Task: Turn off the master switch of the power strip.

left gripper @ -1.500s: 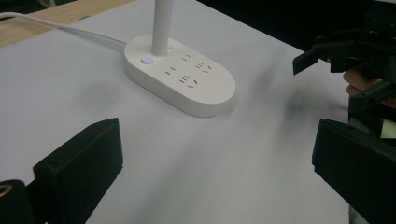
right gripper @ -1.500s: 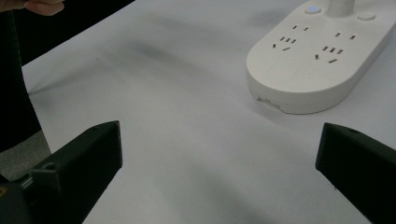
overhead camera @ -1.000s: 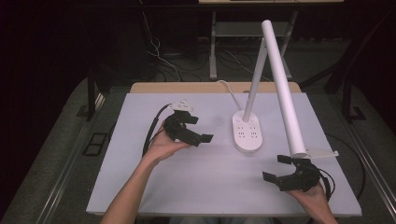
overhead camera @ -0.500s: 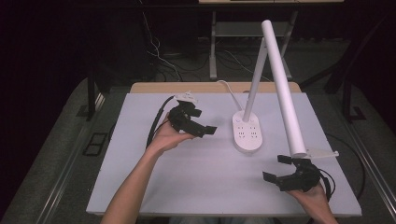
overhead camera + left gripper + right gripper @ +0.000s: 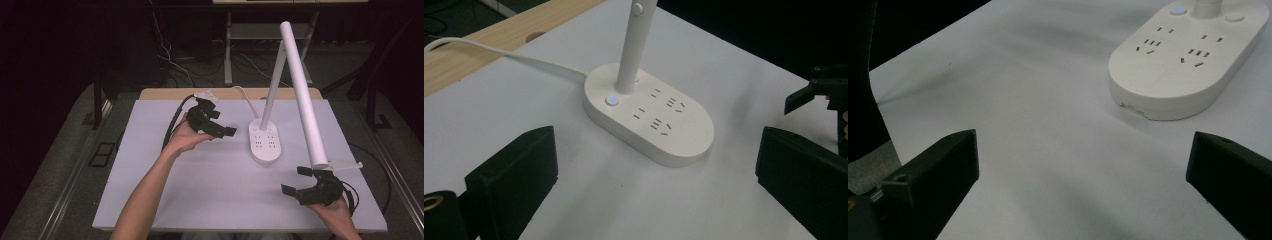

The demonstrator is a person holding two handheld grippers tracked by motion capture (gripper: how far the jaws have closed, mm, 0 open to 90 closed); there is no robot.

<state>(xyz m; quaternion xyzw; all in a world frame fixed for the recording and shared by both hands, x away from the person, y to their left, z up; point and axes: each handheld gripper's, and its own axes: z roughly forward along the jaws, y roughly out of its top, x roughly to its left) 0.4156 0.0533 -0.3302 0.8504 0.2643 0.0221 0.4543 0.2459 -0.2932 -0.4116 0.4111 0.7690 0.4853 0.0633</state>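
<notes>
A white desk lamp stands on the white table, its oval base [image 5: 265,142] carrying power sockets and a lit button [image 5: 612,100]. Its stem rises from the base and a long white tube head [image 5: 303,92] slants down toward the front right. My left gripper [image 5: 223,128] hovers just left of the base, open, with nothing between its jaws; the base [image 5: 649,118] lies ahead of it. My right gripper [image 5: 298,181] is held near the table's front right corner, open and empty, with the base [image 5: 1188,62] farther off at the upper right.
A white cord [image 5: 244,98] runs from the lamp base to the table's back edge, where a wooden strip [image 5: 160,93] shows. A black cable [image 5: 175,120] trails from the left gripper. Cables and a metal stand lie on the floor behind the table.
My left gripper has moved right and toward the back, closer to the lamp base. The right gripper has stayed in place.
</notes>
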